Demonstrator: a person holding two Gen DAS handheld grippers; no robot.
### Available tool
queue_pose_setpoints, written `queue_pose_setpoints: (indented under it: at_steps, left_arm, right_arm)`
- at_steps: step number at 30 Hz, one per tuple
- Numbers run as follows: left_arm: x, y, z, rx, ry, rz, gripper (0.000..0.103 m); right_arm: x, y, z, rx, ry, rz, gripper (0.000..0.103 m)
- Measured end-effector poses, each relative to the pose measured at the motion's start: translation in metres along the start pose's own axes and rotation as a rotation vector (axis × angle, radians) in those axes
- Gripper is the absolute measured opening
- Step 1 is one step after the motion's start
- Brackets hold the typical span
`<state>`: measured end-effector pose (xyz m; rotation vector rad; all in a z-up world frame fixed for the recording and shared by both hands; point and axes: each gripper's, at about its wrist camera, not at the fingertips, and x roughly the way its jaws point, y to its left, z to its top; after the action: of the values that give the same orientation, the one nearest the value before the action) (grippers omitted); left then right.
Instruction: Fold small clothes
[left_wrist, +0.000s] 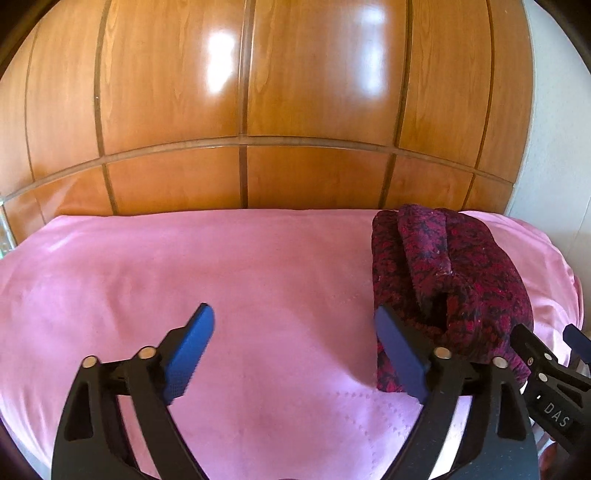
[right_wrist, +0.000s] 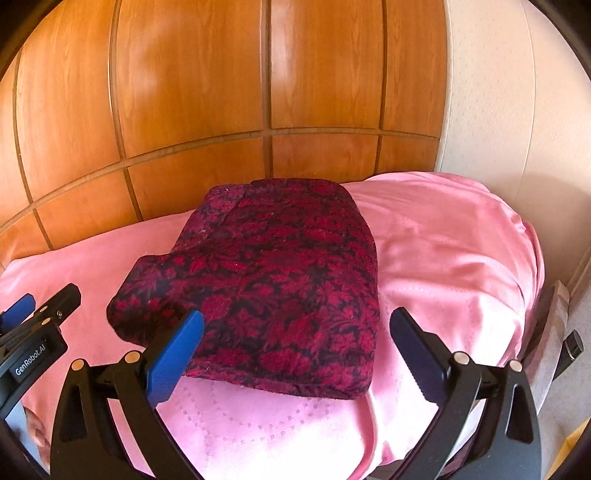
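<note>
A dark red and black patterned garment (right_wrist: 273, 280) lies folded into a thick bundle on the pink cloth (right_wrist: 443, 251). In the left wrist view the garment (left_wrist: 443, 273) sits at the right. My left gripper (left_wrist: 295, 347) is open and empty, just left of the bundle, its right finger beside the bundle's near edge. My right gripper (right_wrist: 295, 350) is open and empty, its jaws spread in front of the bundle's near edge. The left gripper also shows at the left edge of the right wrist view (right_wrist: 40, 314).
The pink cloth (left_wrist: 184, 277) covers a padded surface. A glossy wooden panelled wall (left_wrist: 240, 92) stands right behind it. A pale wall (right_wrist: 498, 110) is at the right. The surface drops off at the right edge (right_wrist: 532, 280).
</note>
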<state>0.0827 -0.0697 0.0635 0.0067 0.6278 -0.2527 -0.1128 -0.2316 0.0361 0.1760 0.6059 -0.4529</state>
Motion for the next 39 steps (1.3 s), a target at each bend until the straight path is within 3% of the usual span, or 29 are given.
queue_pose_setpoints:
  at_steps: [8,39]
  left_arm:
    - [-0.006,0.003,-0.002,0.001,-0.004,0.005,0.095]
    - [-0.011,0.006,0.0,-0.011,-0.019,-0.007,0.095]
  right_arm:
    - [0.0,0.001,0.0,0.003,0.005,0.011,0.1]
    - [0.001,0.007,-0.003,0.002,0.016,0.034,0.1]
